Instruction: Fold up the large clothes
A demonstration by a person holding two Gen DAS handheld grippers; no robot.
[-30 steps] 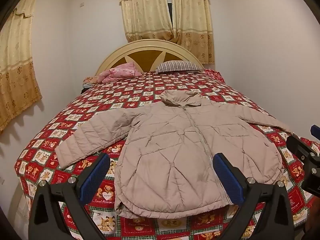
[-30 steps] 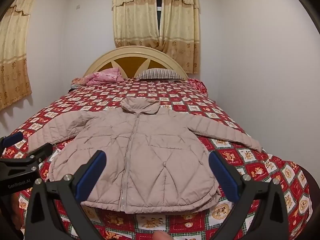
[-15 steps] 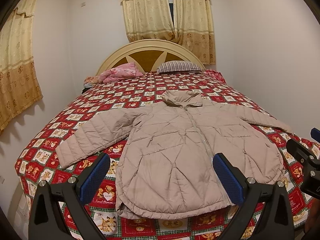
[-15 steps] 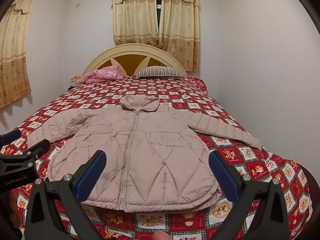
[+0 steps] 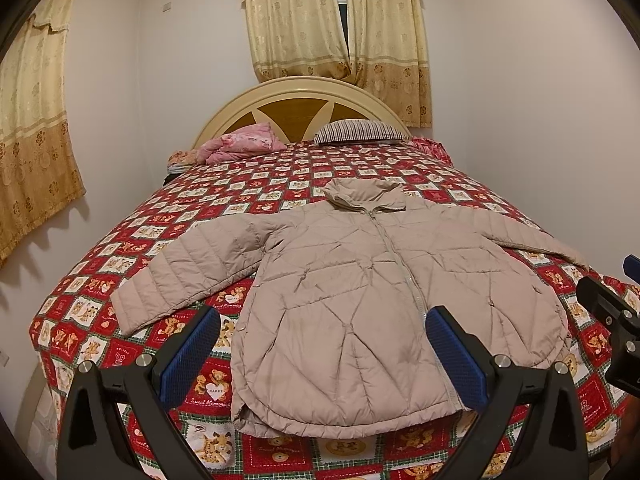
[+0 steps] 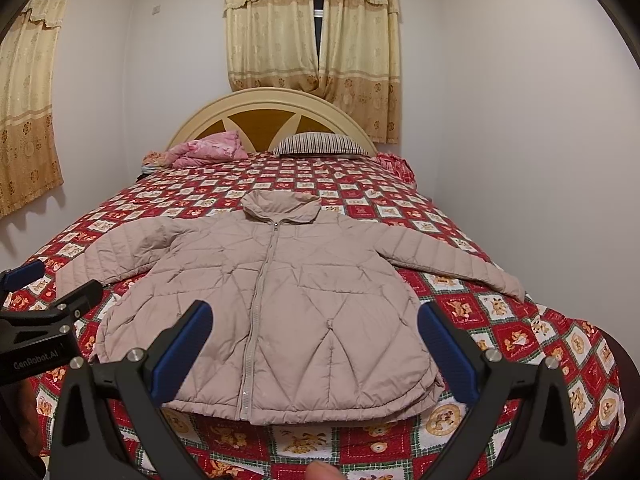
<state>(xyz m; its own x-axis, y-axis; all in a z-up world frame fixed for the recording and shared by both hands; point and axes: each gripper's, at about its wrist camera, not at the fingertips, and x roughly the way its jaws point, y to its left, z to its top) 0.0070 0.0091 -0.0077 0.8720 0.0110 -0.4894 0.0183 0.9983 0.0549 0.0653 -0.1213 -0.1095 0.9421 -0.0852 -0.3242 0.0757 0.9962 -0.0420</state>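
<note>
At the bottom of each frame, the left gripper (image 5: 322, 354) and the right gripper (image 6: 314, 350) both stand wide apart and hold nothing. Behind them, in the middle of the frame, the beige quilted jacket (image 6: 276, 308) lies flat, zipped, with its 2 sleeves spread, on the red patterned bed (image 6: 532, 332). Farther up, a striped pillow (image 6: 320, 145) rests against the headboard (image 6: 272, 110).

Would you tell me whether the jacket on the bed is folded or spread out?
Spread out: the jacket lies flat, zipped, both sleeves extended sideways.
</note>
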